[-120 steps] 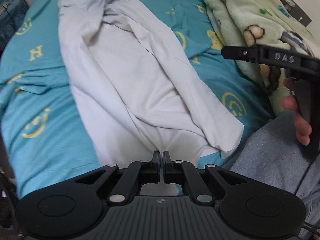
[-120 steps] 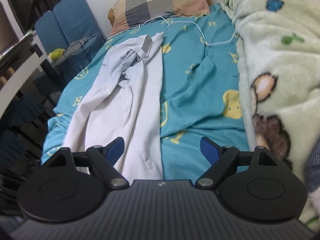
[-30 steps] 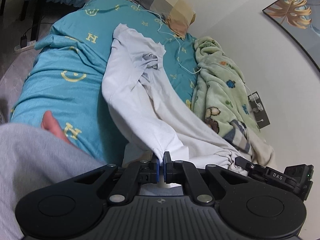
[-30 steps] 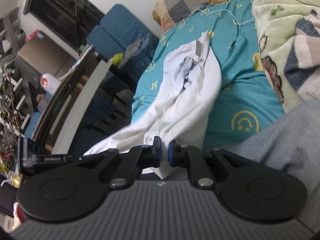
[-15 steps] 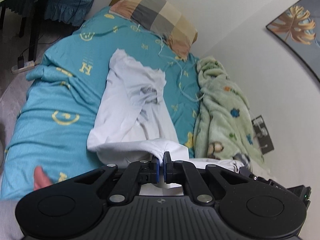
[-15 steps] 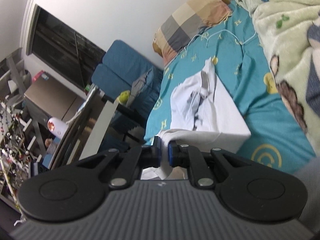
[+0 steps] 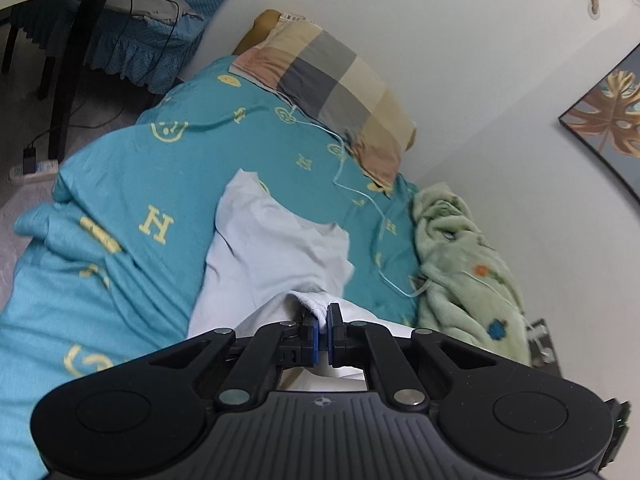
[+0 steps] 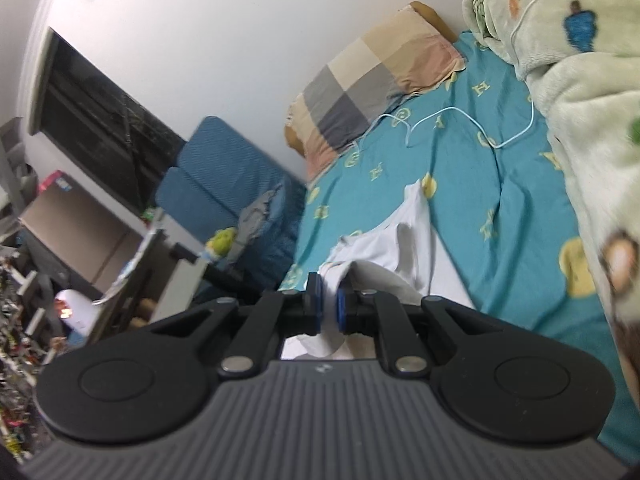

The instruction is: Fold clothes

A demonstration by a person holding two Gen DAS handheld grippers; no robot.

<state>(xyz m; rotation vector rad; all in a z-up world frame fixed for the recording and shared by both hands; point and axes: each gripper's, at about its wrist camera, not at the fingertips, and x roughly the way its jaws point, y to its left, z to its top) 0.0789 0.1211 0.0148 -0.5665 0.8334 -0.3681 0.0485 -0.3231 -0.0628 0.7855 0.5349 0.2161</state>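
A white shirt (image 7: 276,252) lies lengthwise on the teal bedsheet (image 7: 120,184), its far end toward the pillow. My left gripper (image 7: 323,316) is shut on a bunched hem corner of the shirt, lifted off the bed. In the right wrist view the same white shirt (image 8: 404,248) folds over itself, and my right gripper (image 8: 328,304) is shut on another bunched corner of it. Both held corners are raised above the shirt's far half. The near part of the shirt is hidden behind the gripper bodies.
A checked pillow (image 7: 336,84) lies at the head of the bed, with a thin white cable (image 7: 360,200) trailing from it. A green fleece blanket (image 7: 464,272) is heaped along the wall side. Blue chairs (image 8: 224,184) and a desk (image 8: 160,276) stand beside the bed.
Both grippers have carried the shirt's near hem up and forward toward the pillow, doubling the shirt over. The person's leg and foot have dropped out of view.
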